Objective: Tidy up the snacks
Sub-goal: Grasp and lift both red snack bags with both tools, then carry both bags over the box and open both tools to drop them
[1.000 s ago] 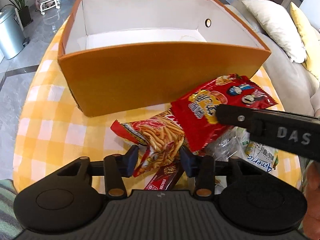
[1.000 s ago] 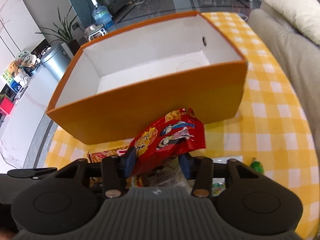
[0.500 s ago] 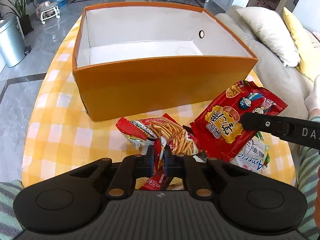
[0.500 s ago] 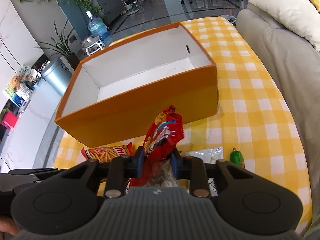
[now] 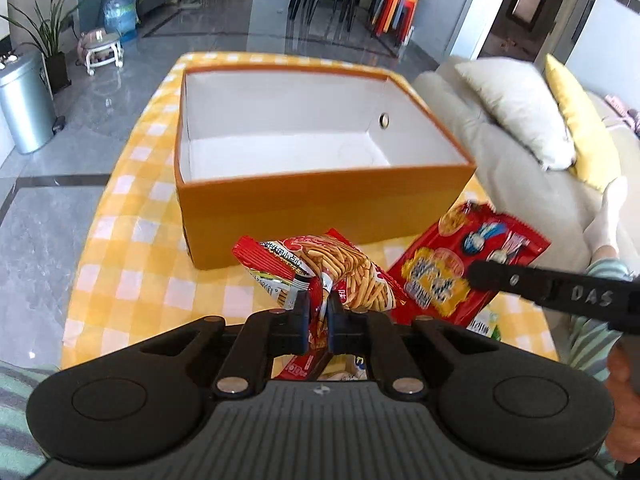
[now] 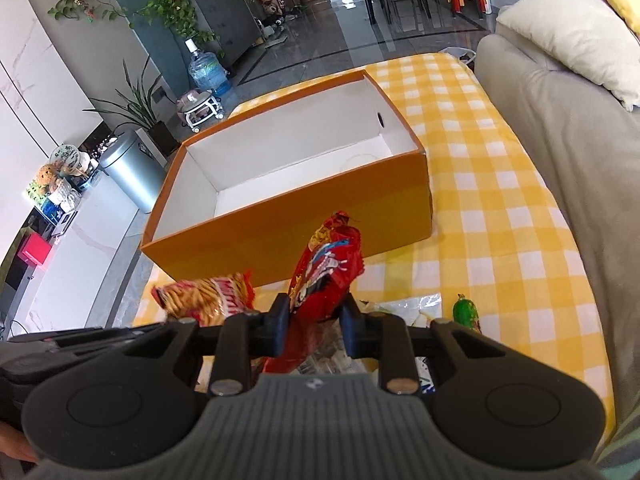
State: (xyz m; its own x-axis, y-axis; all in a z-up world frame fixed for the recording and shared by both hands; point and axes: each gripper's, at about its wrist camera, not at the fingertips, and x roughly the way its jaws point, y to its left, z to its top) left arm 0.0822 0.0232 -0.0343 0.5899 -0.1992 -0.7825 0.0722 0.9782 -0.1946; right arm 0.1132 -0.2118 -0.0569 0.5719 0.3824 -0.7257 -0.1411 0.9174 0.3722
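An open orange box (image 5: pixel 320 204) with a white, empty inside stands on the yellow checked table; it also shows in the right wrist view (image 6: pixel 280 232). My left gripper (image 5: pixel 318 312) is shut on a fries snack bag (image 5: pixel 332 268) and holds it above the table, short of the box. My right gripper (image 6: pixel 314 316) is shut on a red cartoon snack bag (image 6: pixel 328 264), also lifted in front of the box. That red bag (image 5: pixel 460 264) and the right gripper's arm (image 5: pixel 560 292) show at the right of the left wrist view. The fries bag (image 6: pixel 208 296) shows left in the right wrist view.
More snack packets lie on the table under the grippers, among them a clear wrapper (image 6: pixel 416 308) and a small green item (image 6: pixel 466 312). A sofa (image 6: pixel 560 120) with cushions runs along the table's right side. A metal bin (image 5: pixel 24 108) stands on the floor at left.
Both grippers closed on their bags and lifted them up and back from the box. The box now looks farther away and lower in both views.
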